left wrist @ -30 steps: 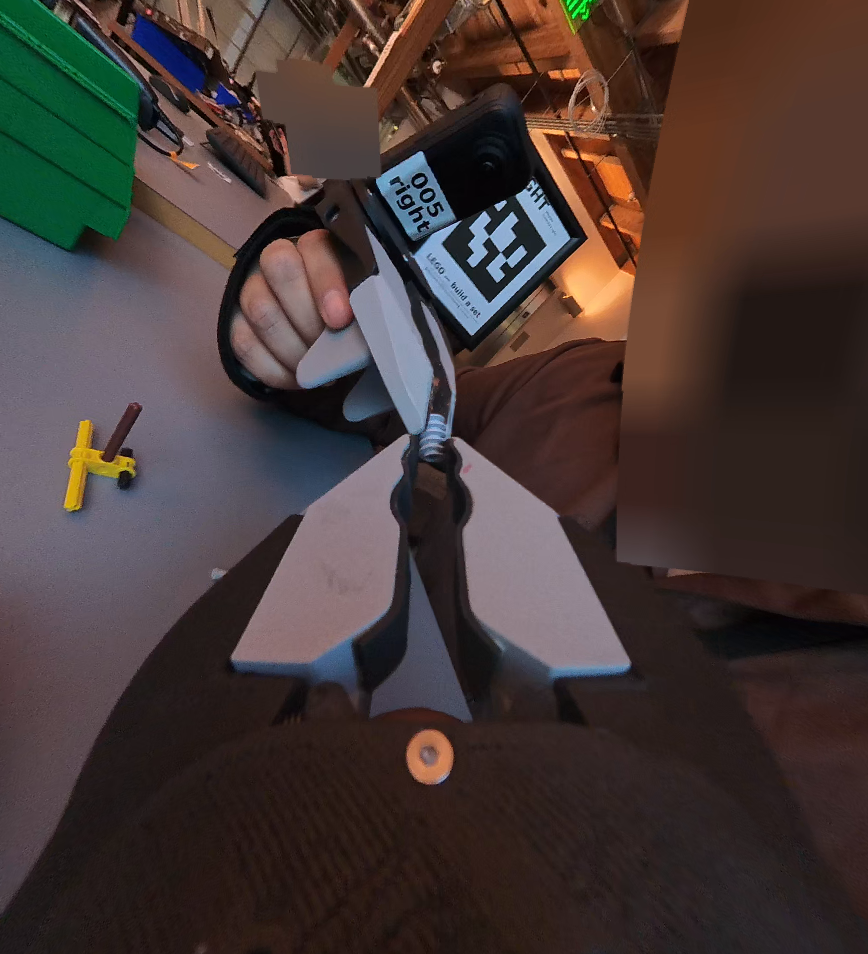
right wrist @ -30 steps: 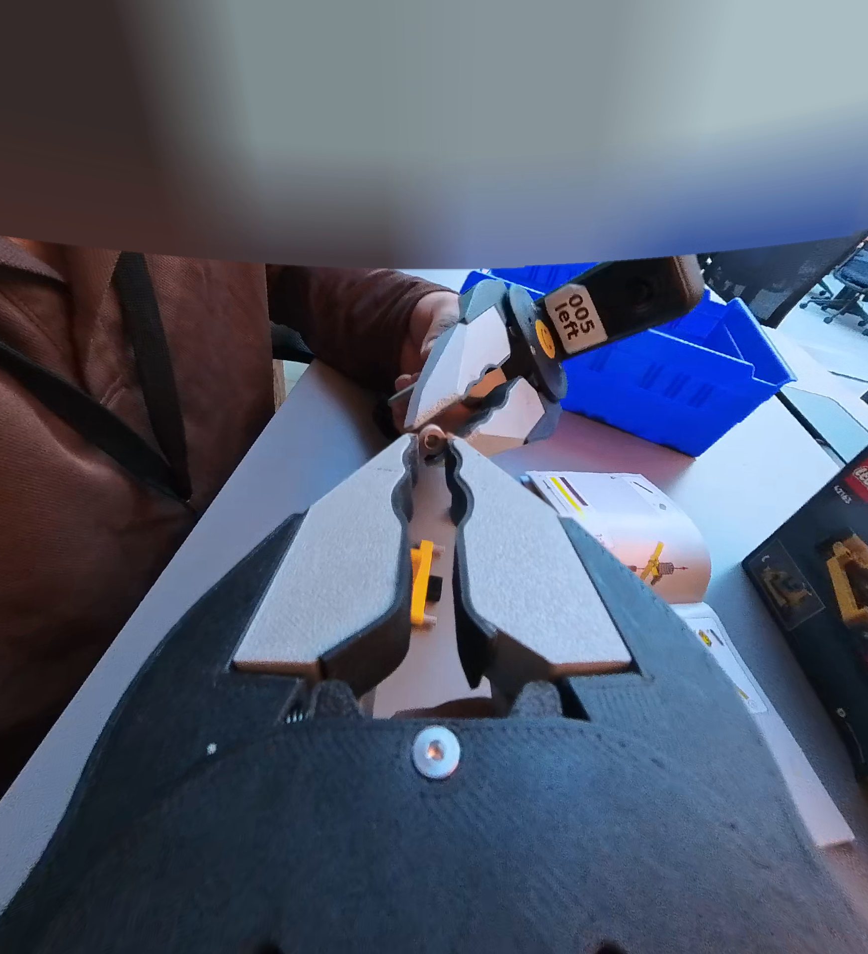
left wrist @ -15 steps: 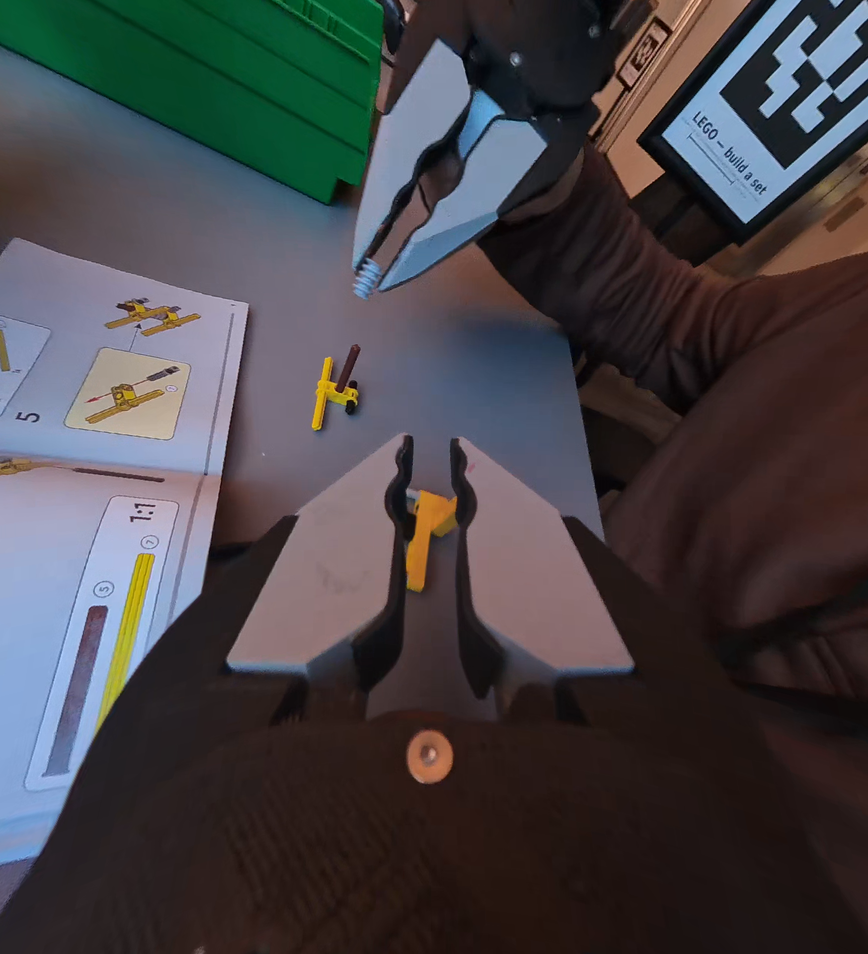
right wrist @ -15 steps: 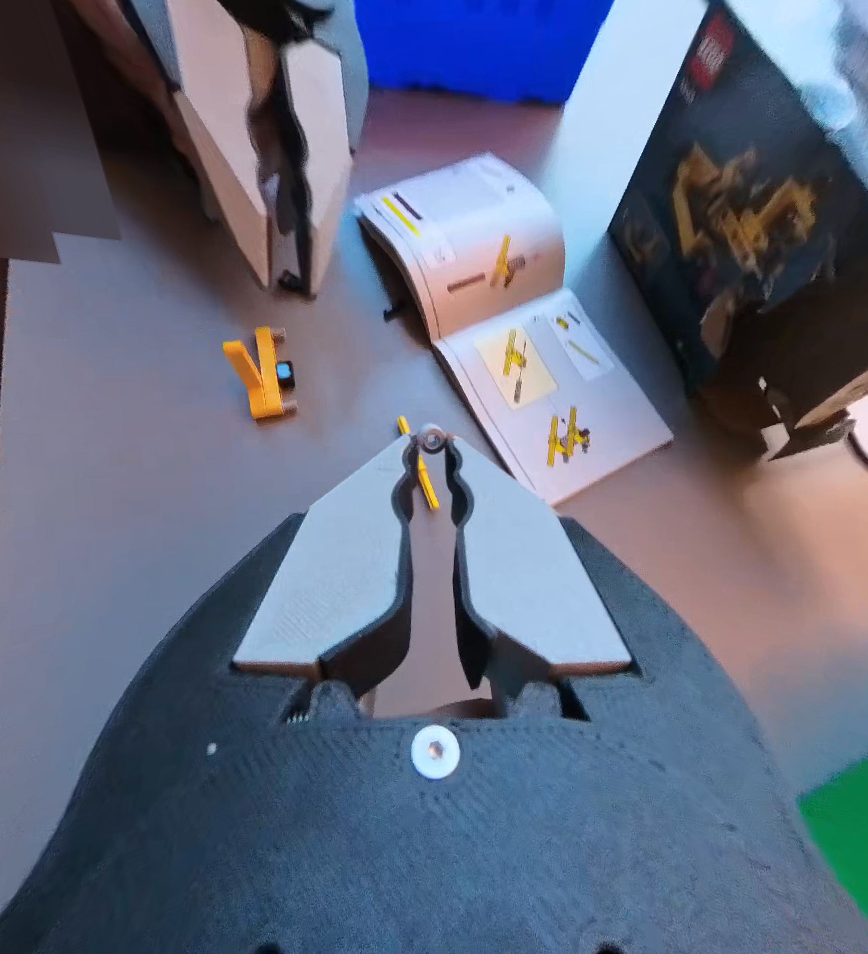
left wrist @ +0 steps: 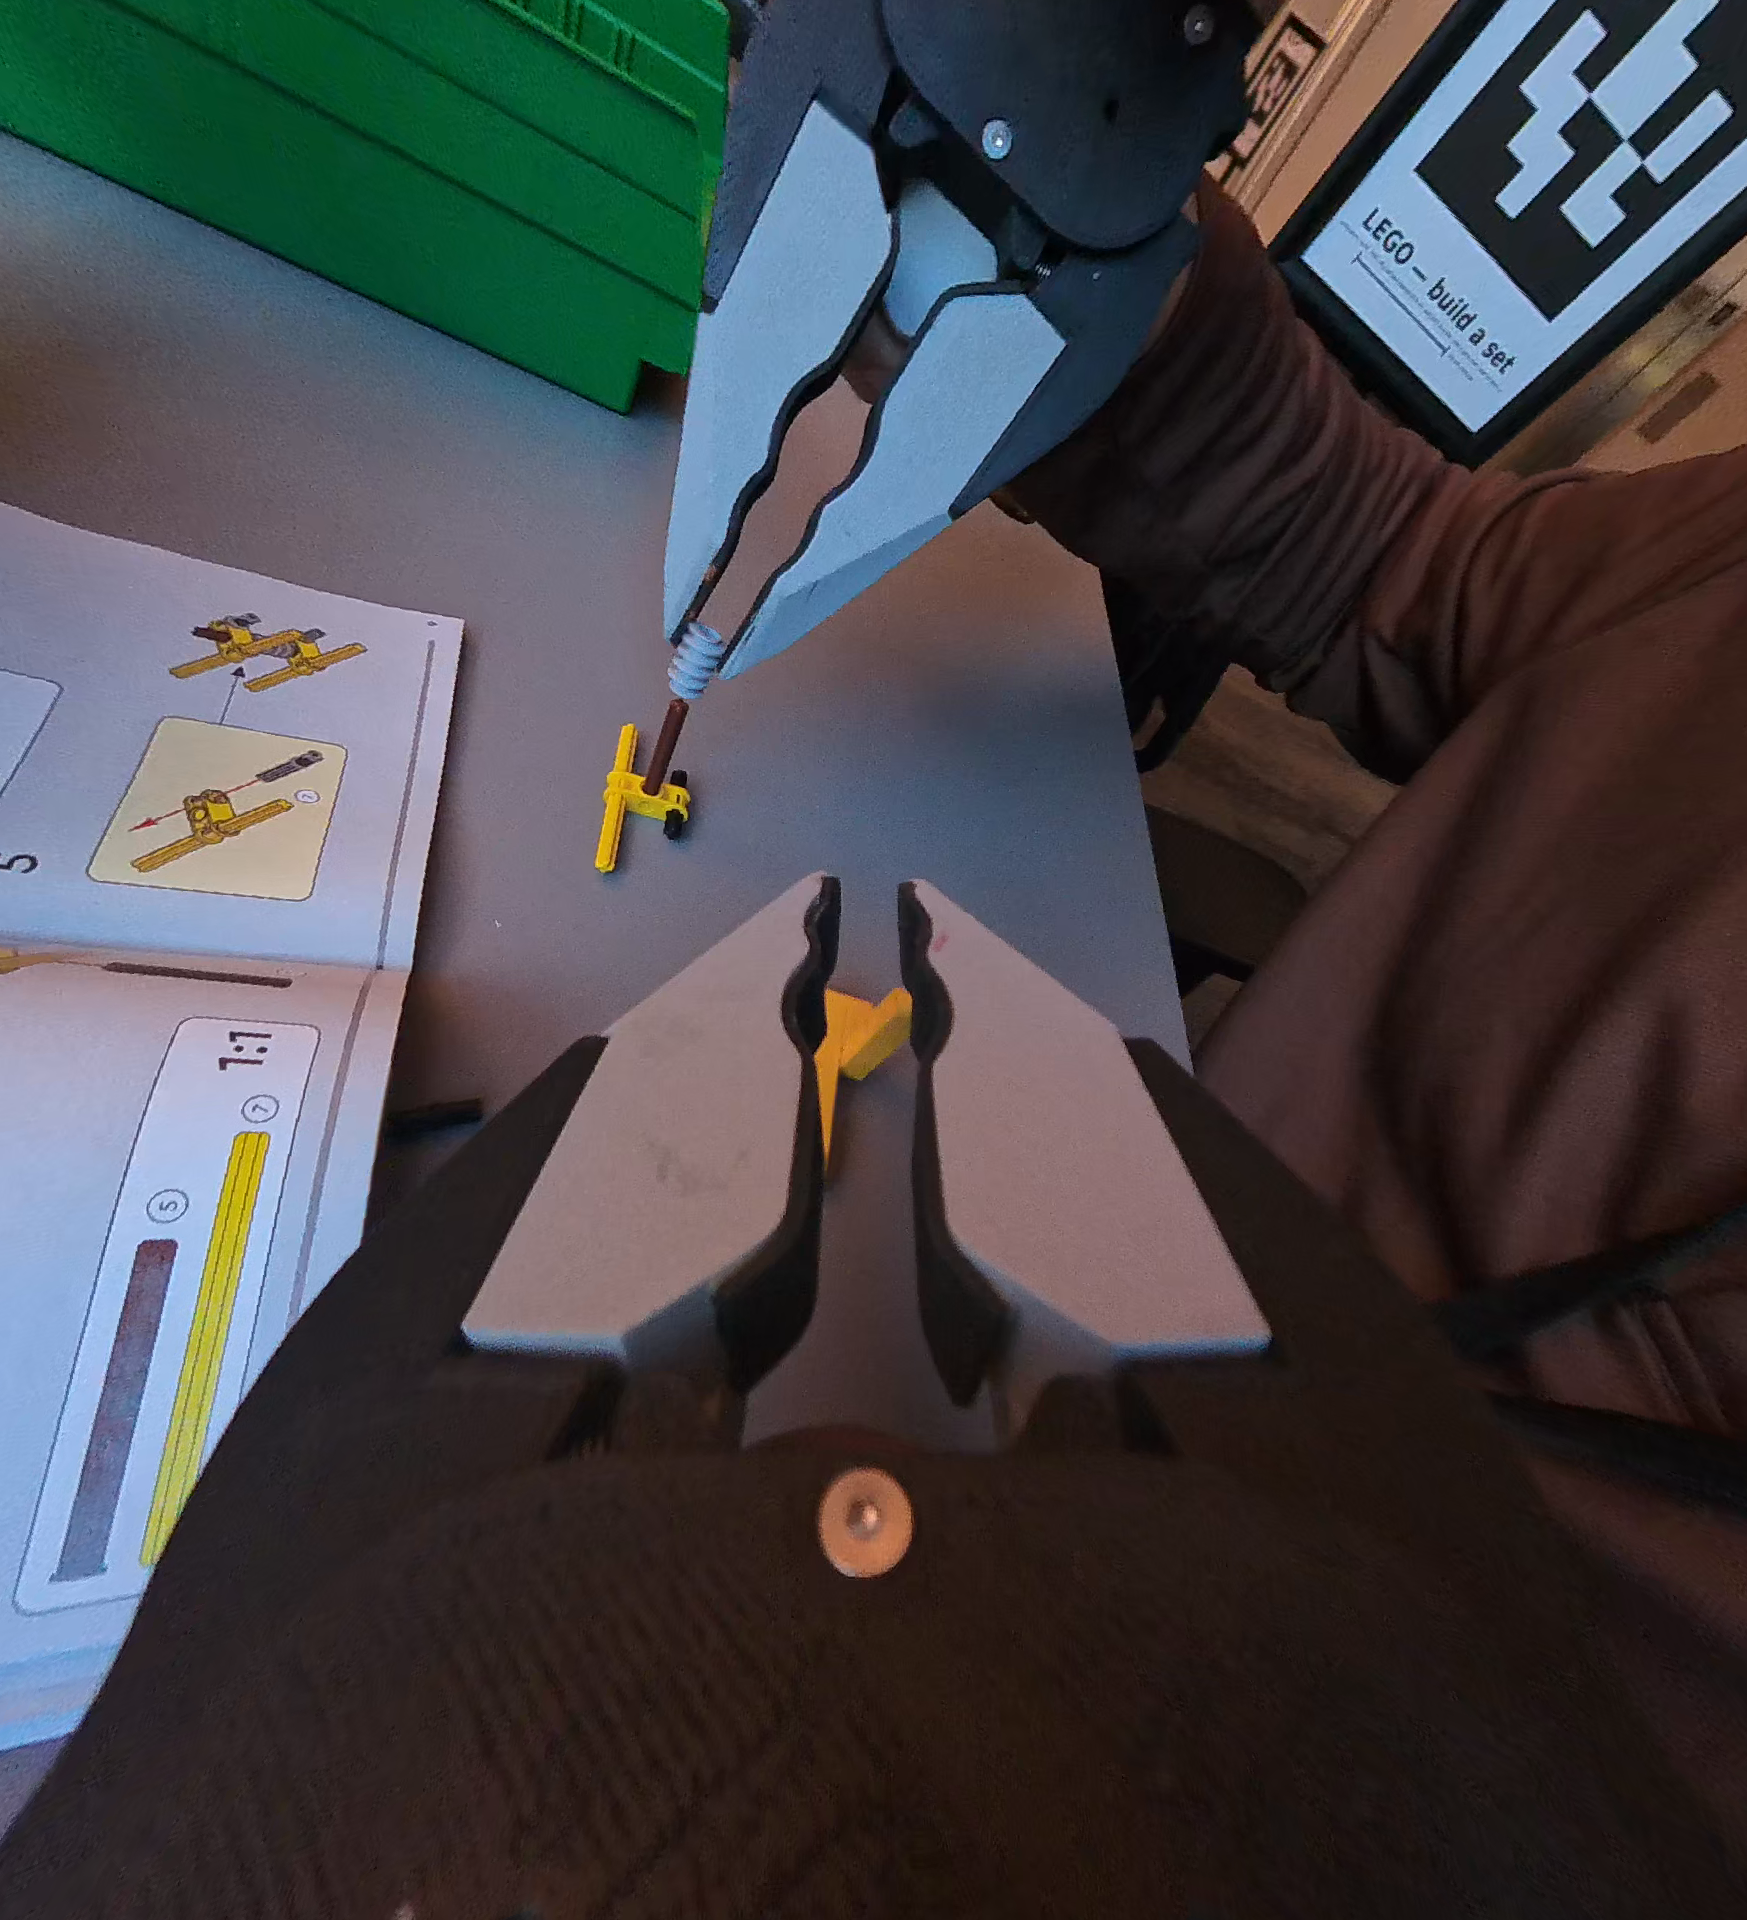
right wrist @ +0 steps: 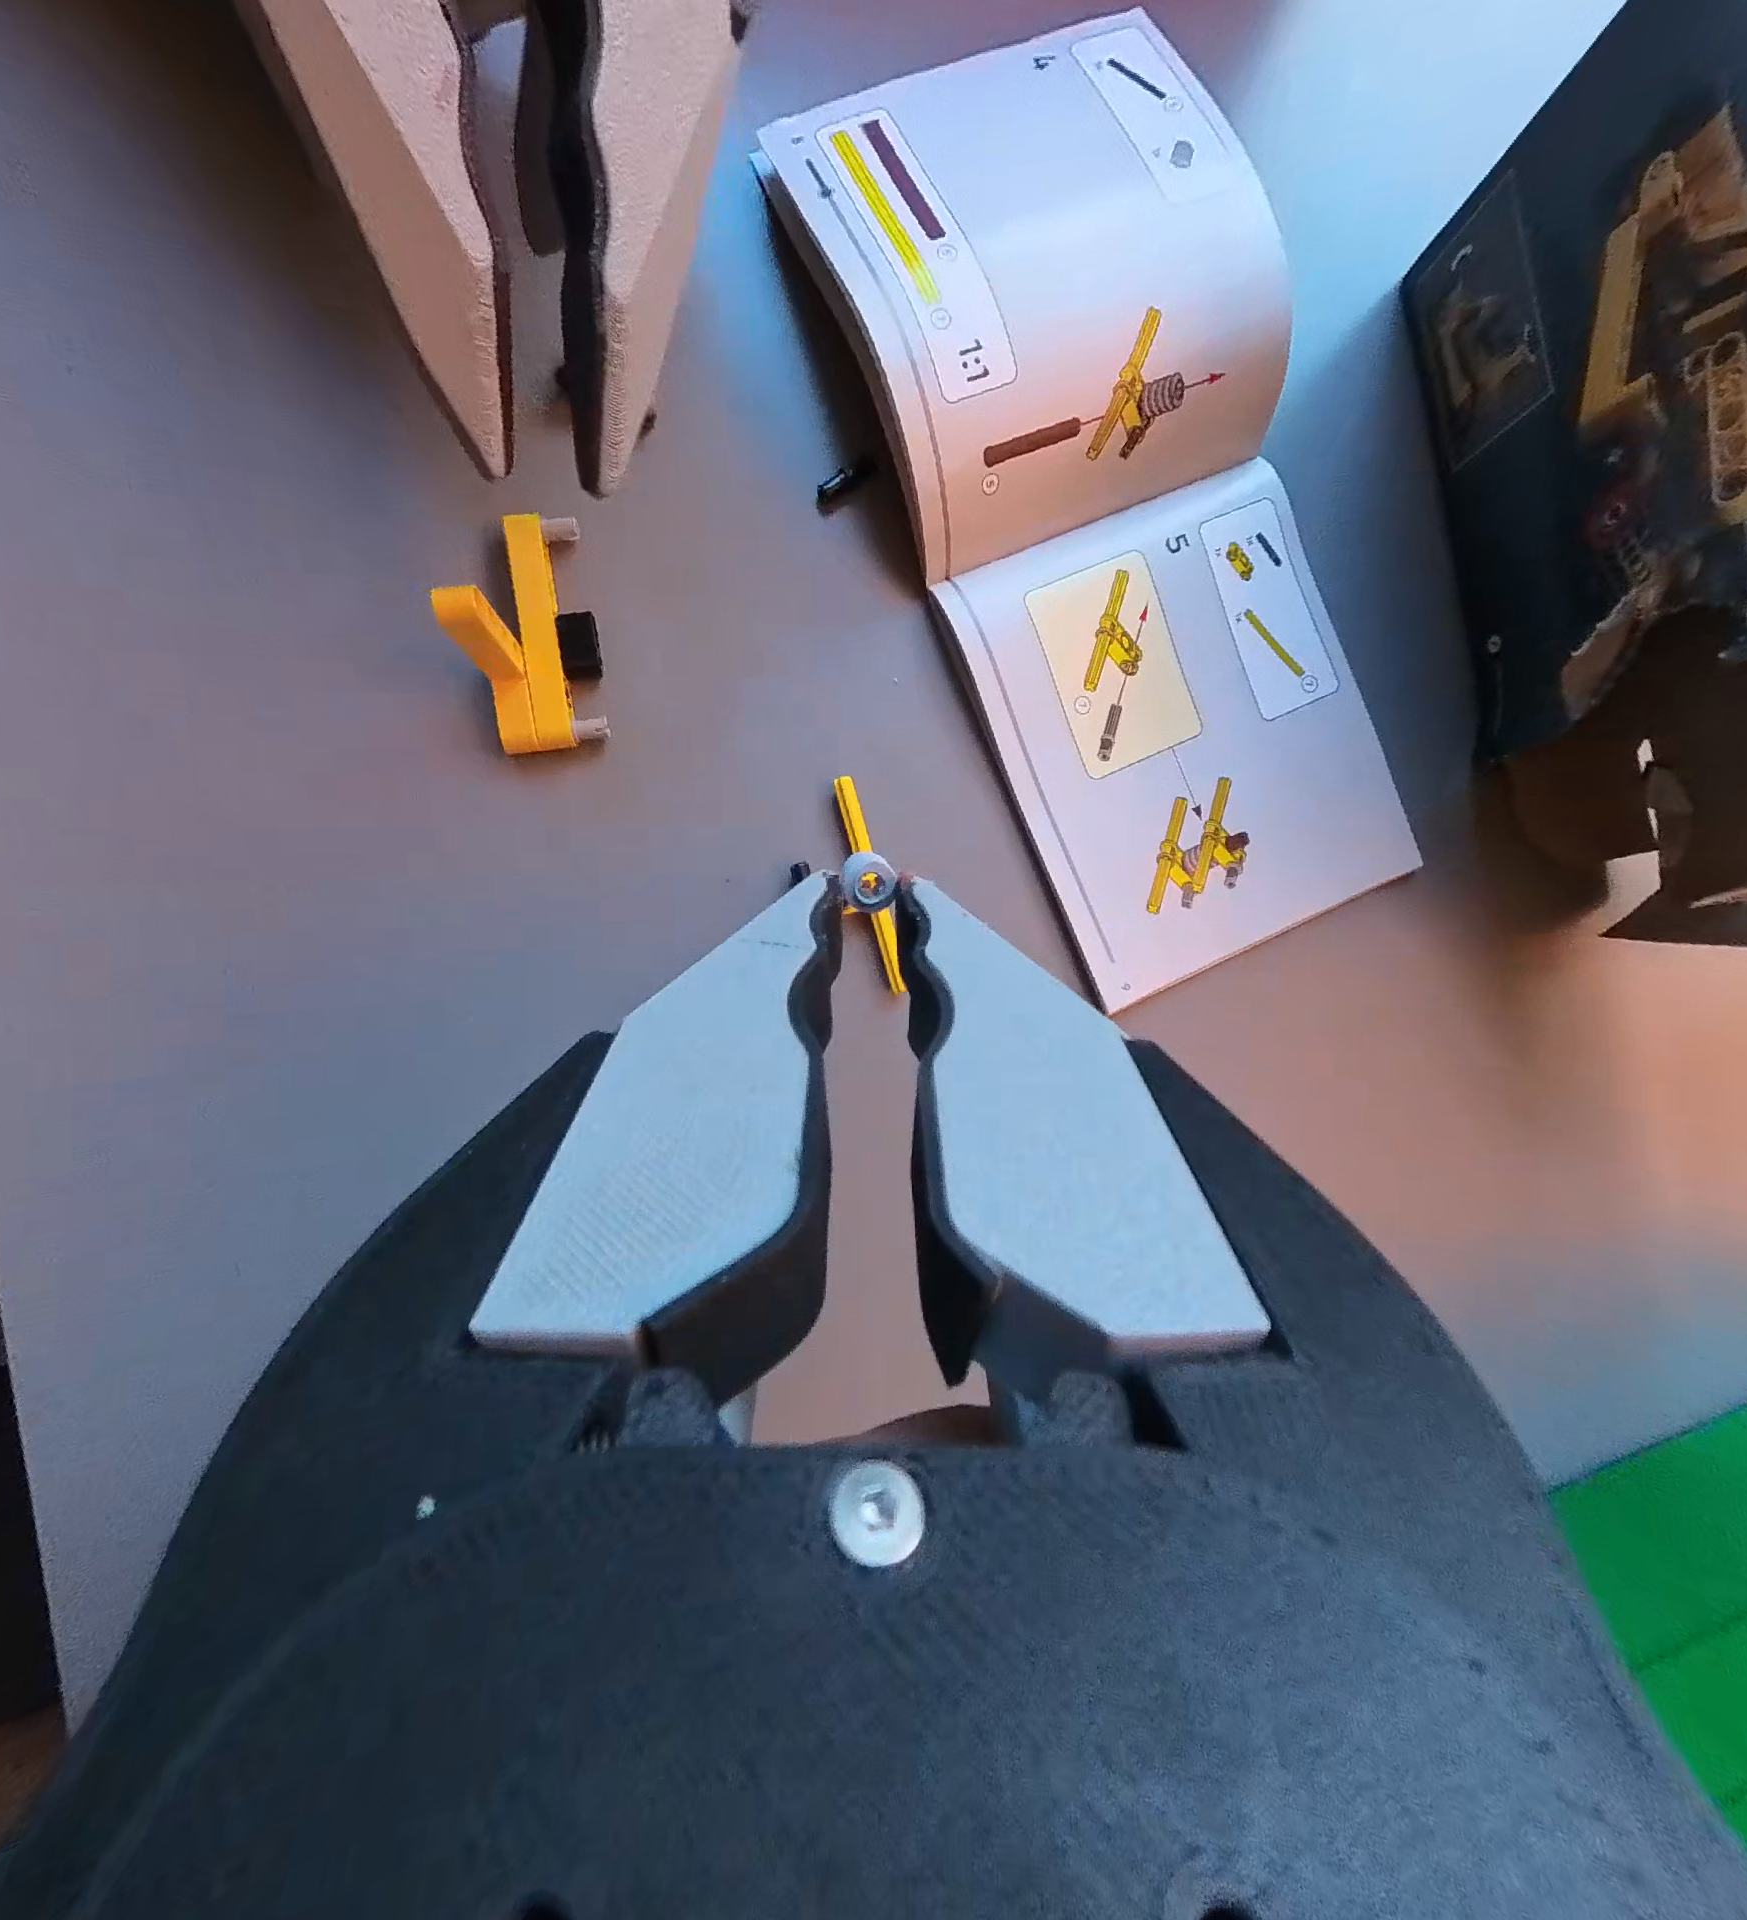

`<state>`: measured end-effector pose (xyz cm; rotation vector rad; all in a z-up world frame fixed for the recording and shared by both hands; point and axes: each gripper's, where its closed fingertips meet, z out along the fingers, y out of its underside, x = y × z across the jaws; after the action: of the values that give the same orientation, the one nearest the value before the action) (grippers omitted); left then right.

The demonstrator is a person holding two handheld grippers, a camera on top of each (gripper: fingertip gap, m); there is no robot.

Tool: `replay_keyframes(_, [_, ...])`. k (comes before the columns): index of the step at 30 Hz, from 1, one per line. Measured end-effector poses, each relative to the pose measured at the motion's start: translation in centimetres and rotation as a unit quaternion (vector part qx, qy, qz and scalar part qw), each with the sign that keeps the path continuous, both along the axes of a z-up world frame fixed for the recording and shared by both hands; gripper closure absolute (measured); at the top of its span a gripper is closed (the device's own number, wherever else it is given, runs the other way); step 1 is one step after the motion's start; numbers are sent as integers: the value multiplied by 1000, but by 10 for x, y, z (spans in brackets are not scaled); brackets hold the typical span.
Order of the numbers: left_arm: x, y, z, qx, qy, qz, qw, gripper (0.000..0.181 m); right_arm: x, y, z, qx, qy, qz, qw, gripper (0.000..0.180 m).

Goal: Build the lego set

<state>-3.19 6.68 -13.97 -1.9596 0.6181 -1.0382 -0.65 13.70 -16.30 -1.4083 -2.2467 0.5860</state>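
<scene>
Grey table [left wrist: 225, 395]: right tongs [left wrist: 711, 646] pinching worm gear [left wrist: 694, 663] above brown axle [left wrist: 663, 746].

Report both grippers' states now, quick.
Left gripper: jaws slightly apart, empty, over the yellow bracket piece.
Right gripper: jaws shut on the grey worm gear, just above the brown axle.
</scene>
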Motion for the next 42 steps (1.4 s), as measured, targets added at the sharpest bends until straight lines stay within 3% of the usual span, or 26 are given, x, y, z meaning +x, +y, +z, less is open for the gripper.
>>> replay_keyframes(17, [1,-1,-2,-2,3,-3,1000,174,1,2,-8,18,-51,9,999,173])
replay_keyframes(33, [0,-1,-4,-3,6,-4,1000,176,5,1,-24,82,-152,68,983,173])
replay_keyframes(42, [1,-2,-3,-2,7,-7,1000,177,7,3,-38,74,-148,62,984,173])
